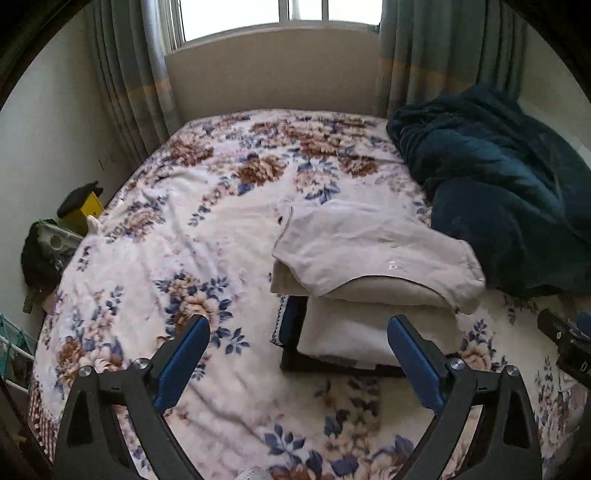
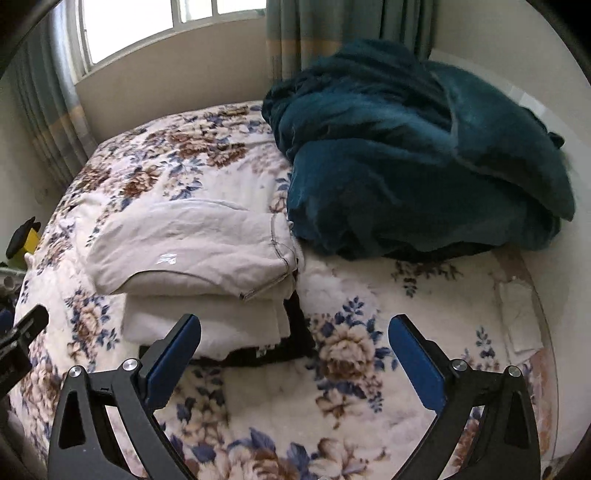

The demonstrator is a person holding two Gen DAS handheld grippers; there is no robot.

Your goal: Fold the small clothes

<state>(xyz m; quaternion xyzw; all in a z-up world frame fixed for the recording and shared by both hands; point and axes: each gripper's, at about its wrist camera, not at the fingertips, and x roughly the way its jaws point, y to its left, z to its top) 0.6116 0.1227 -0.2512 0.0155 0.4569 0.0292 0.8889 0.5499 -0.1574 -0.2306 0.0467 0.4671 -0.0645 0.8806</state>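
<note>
Stack of folded clothes [image 1: 373,295] on floral bedspread [image 1: 184,229]: beige garment [image 1: 369,247] on top, white folded piece [image 1: 369,332] beneath, dark garment [image 1: 291,332] at bottom, edge poking out on both sides. Small pale mark on beige top layer, too blurred to read. No containers in sight. Behind stack, touching its far corner: heaped teal blanket [image 2: 413,155]. Beyond stack, at head of bed: window [image 1: 280,14] and grey-green curtains [image 1: 125,74]. Off bed edge, well apart from stack: yellow object [image 1: 86,210] with black top.

Left gripper [image 1: 299,332]: fingers spread wide, empty, just before stack, touching nothing. Right gripper [image 2: 295,332]: likewise wide apart, empty, by stack's near corner, above bedspread.
</note>
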